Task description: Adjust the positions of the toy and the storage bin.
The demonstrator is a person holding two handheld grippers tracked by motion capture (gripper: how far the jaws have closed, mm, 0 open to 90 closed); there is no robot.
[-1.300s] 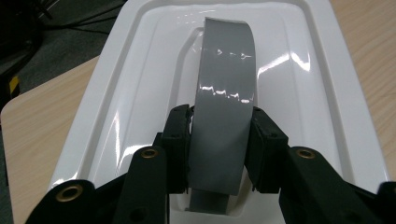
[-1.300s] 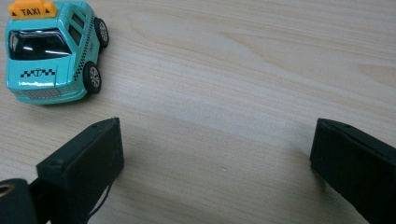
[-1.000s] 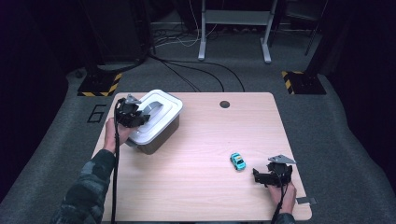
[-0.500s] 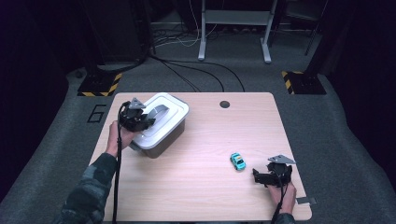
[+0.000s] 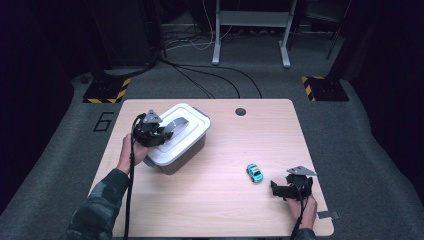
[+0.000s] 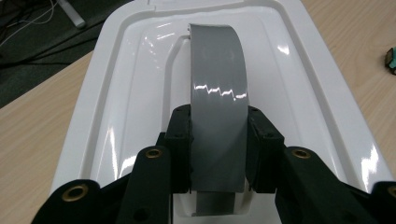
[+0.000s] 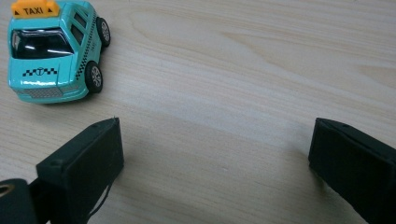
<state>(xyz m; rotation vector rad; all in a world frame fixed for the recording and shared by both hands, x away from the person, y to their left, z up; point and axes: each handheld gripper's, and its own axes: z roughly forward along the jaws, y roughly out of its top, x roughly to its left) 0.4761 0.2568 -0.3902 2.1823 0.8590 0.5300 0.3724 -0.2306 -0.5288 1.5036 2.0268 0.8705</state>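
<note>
Box: the white plastic box (image 5: pixel 176 142) sits near the counter's (image 5: pixel 260 210) far left corner; hard, smooth, maybe slippery.
Best hold: the grey handle (image 6: pixel 217 112) on its lid.
Left gripper (image 6: pixel 218 154): squeezing that handle.
Right gripper (image 7: pixel 210 158): wide, empty, near a toy taxi (image 7: pixel 53 49).

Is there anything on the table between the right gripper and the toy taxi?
Nothing visible. The right gripper is open, and bare wood lies between its fingers and the teal toy taxi, which stands just ahead and to the left in the right gripper view. The lidded white bin sits well off, across the table.
</note>
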